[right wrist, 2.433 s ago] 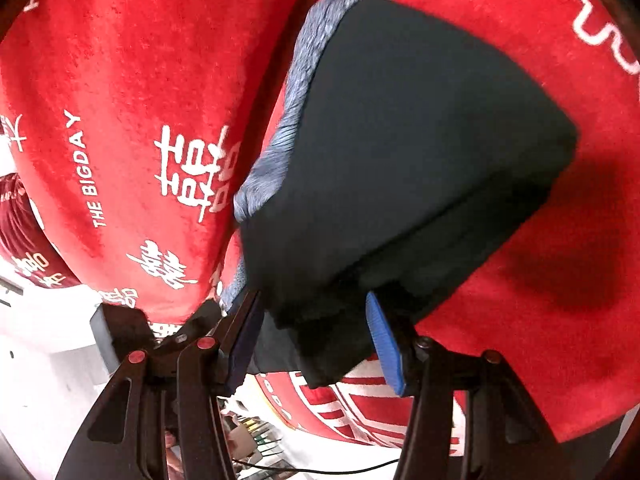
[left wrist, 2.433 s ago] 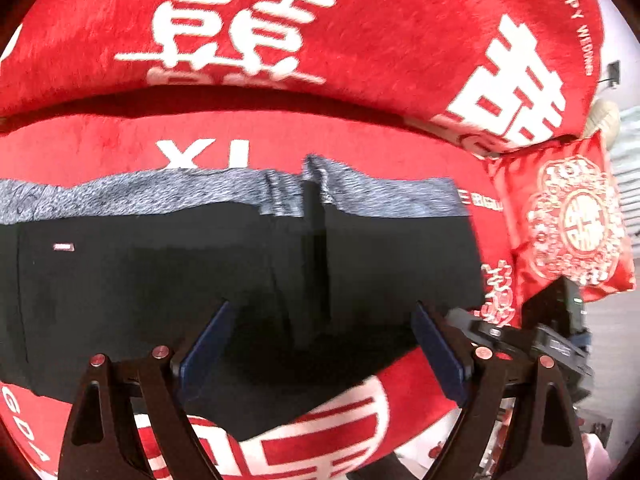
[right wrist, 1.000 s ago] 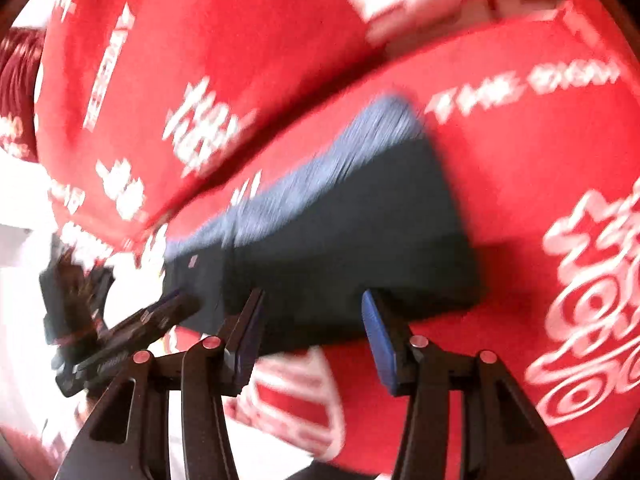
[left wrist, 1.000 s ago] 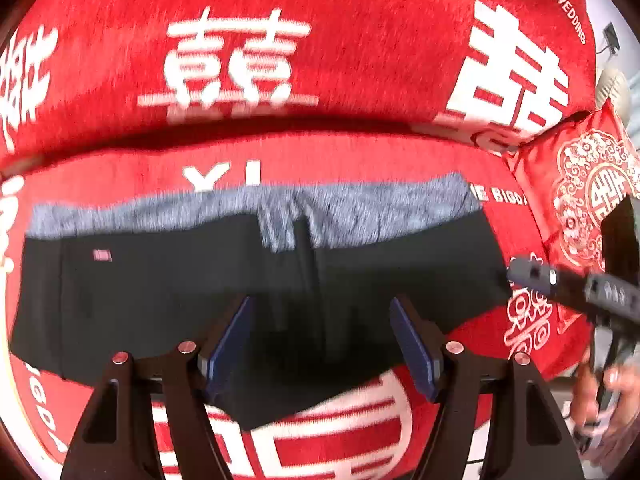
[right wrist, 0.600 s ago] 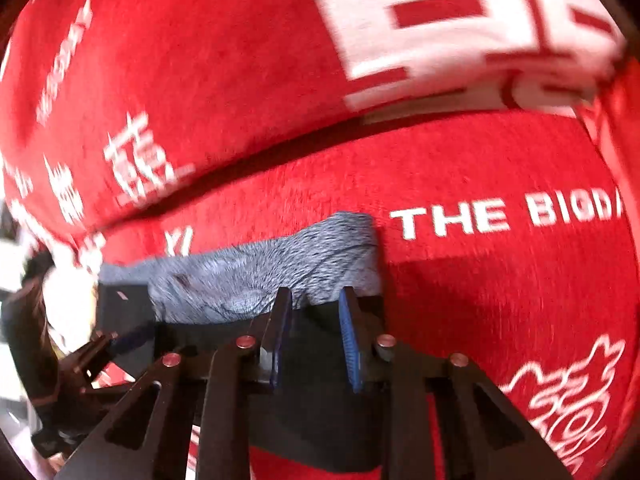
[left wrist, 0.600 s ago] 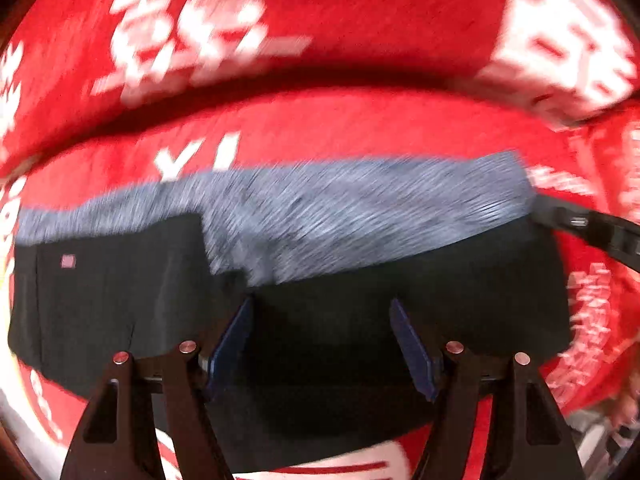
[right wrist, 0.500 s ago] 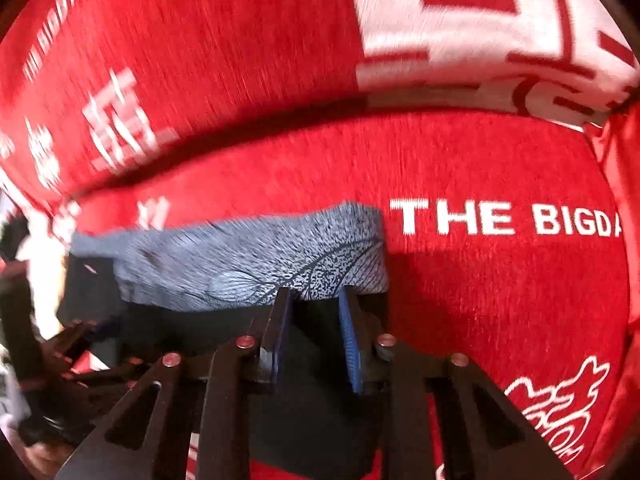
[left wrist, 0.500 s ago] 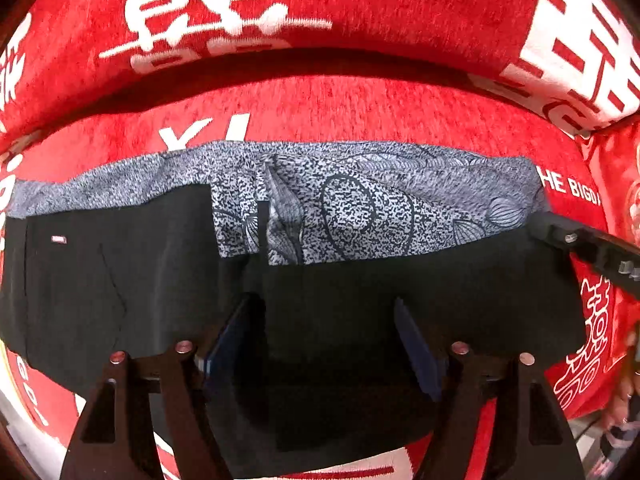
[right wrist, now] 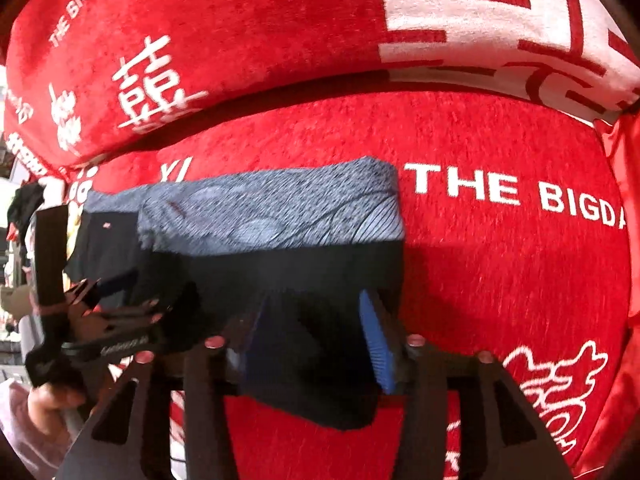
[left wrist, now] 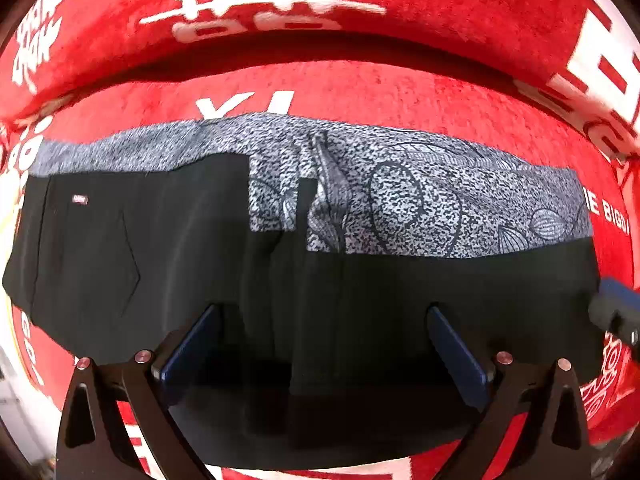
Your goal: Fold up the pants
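Observation:
Black pants (left wrist: 380,292) with a grey patterned band (left wrist: 420,200) along their far edge lie spread flat on the red sofa seat (left wrist: 360,92). My left gripper (left wrist: 324,344) hangs straight down over their near middle. Its jaws are opening and stand wide, with the cloth below them and nothing pinched. My right gripper (right wrist: 316,340) is at the pants' (right wrist: 280,272) right near corner. Its jaws are opening too, and black cloth lies between the blue pads (right wrist: 376,344) without being pressed. The left gripper (right wrist: 100,320) shows at the left of the right wrist view.
The red backrest (left wrist: 440,8) with white characters rises just behind the seat. A shiny red cushion (right wrist: 620,152) sits at the seat's right end. A hand (right wrist: 44,404) holds the left tool at the seat's front left. The right tool's tip (left wrist: 612,304) pokes in beside the pants.
Both grippers came down close to the pants. The grey patterned area on the right half grew wider. The right jaws shut on the right edge, then parted; the left jaws widened.

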`<state>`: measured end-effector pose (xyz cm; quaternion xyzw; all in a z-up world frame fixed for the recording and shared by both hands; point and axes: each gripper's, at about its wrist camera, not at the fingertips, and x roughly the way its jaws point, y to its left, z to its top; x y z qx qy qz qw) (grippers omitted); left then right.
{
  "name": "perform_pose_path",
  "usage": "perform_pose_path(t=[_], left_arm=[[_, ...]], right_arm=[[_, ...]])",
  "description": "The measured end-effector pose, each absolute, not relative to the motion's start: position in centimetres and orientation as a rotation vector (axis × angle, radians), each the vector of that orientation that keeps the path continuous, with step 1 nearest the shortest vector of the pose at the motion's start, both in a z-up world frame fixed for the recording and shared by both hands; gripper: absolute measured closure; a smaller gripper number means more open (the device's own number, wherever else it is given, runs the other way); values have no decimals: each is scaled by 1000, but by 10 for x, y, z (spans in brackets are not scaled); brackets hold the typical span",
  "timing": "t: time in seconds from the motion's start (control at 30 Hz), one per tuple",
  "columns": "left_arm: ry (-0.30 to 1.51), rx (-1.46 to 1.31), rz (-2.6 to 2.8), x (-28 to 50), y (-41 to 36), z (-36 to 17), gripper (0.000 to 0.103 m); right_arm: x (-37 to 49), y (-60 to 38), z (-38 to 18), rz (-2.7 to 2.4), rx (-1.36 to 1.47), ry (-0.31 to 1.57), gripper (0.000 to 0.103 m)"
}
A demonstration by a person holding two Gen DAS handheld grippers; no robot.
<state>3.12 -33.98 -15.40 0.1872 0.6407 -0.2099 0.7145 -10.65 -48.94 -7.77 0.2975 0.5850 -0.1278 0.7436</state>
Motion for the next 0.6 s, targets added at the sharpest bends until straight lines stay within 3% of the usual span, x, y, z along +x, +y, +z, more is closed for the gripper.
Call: perform_pose_path(t=[0.37, 0.6], left_arm=[[1418, 401, -480, 13, -325, -140, 0], [1444, 414, -531, 32, -265, -118, 0]], right_arm=[[-114, -471, -67, -299, 595, 1318, 43], [-100, -433, -54, -381, 625, 1308, 43]])
